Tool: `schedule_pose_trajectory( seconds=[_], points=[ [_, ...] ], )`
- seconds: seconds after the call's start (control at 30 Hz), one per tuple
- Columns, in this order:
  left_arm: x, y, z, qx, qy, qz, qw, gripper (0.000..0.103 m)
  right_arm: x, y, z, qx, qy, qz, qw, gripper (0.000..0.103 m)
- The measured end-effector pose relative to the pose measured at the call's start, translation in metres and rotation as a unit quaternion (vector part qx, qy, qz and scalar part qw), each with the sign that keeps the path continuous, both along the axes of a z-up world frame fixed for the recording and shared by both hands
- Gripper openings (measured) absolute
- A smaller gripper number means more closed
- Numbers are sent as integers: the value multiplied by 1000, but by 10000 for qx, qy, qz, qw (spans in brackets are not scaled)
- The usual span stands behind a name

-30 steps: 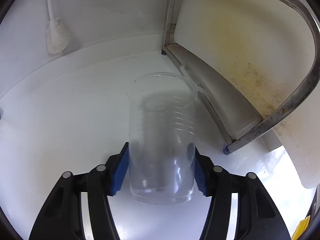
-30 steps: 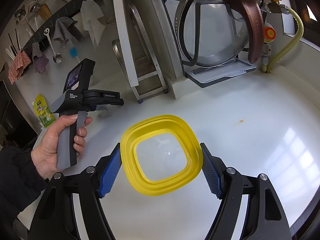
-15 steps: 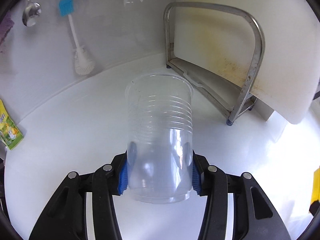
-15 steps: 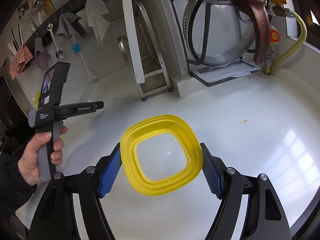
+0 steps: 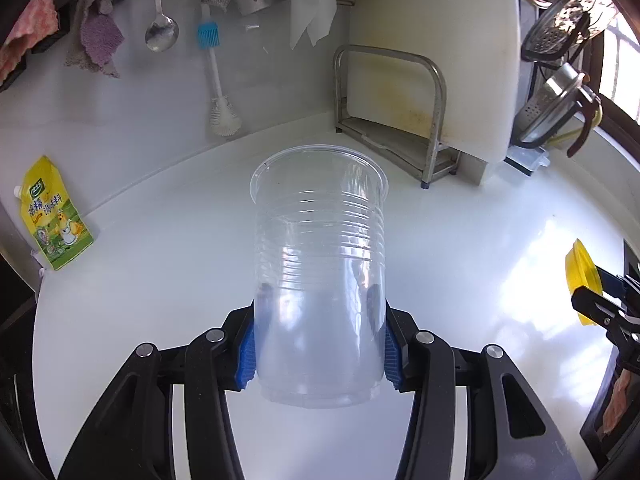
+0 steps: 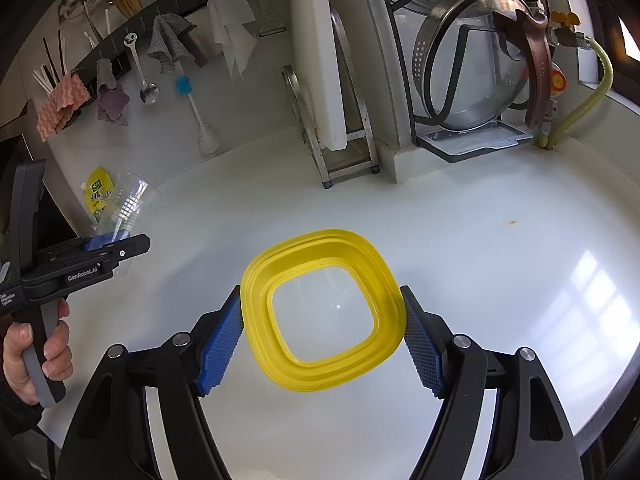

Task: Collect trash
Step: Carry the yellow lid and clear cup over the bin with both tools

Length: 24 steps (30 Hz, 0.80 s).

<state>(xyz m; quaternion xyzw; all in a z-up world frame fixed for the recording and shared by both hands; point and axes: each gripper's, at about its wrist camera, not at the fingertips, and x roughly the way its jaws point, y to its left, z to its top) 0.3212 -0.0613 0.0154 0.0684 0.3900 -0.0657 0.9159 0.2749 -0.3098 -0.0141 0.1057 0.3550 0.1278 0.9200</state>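
Left gripper (image 5: 319, 350): the jaws are clenched on the lower body of a clear ribbed plastic cup (image 5: 320, 264), blue pads pressing both sides. The cup's open rim points forward, away from the jaws, above the white surface (image 5: 160, 280).

Right gripper (image 6: 323, 334): the jaws grasp a yellow square lid (image 6: 324, 312) by two opposite edges, with the lid spanning the full gap between the pads.

Ahead of the left jaws, a yellow pouch (image 5: 54, 220) leans at the wall, far to their left.
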Motion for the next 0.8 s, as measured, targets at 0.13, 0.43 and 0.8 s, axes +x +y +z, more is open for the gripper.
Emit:
schedule_pose_trajectory(
  seconds=[0.13,0.43,0.8],
  points=[
    [-36,7,7,-52,-12,-96,9999,48,-29,9,5,70,33,-106,9999,72],
    [-138,31,25,-197,-267,-242,9992,48,-127,44,27,33,-132,-223,9997,72],
    [-248,58,13,-273,-331,-426,9982,48,-247,90,28,261,-274,-262,9989,72]
  ],
)
